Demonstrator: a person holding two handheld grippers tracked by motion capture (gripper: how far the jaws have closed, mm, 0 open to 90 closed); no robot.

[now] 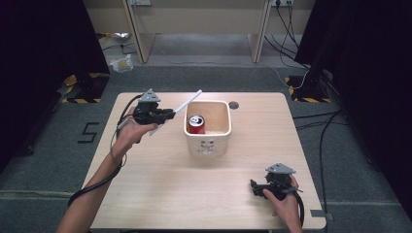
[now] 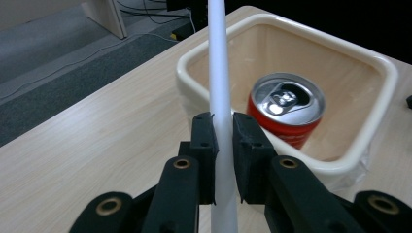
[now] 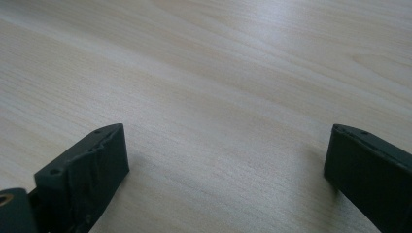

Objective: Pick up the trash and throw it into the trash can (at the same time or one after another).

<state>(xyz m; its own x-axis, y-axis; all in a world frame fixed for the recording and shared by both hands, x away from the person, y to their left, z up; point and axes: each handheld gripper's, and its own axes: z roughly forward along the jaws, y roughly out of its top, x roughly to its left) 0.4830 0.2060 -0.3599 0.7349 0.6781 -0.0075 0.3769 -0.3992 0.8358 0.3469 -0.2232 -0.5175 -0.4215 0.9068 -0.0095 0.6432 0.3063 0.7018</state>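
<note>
A long white straw [image 1: 187, 103] [image 2: 219, 87] is clamped between the jaws of my left gripper [image 1: 167, 114] [image 2: 223, 141], which is held above the table just left of a cream square tub [image 1: 227, 127] [image 2: 384, 73]. The straw's far end slants up over the tub's back left corner. Inside the tub stands a red drink can [image 1: 196, 124] [image 2: 286, 109] with its silver top opened. My right gripper [image 1: 255, 188] [image 3: 226, 165] rests low over the bare tabletop at the front right, jaws wide apart with nothing between them.
The pale wooden table [image 1: 160, 194] has a round cable hole [image 1: 233, 105] behind the tub. Dark curtains flank both sides, and cables [image 1: 320, 145] trail on the grey floor at the right. Desk legs [image 1: 141, 39] stand beyond the table.
</note>
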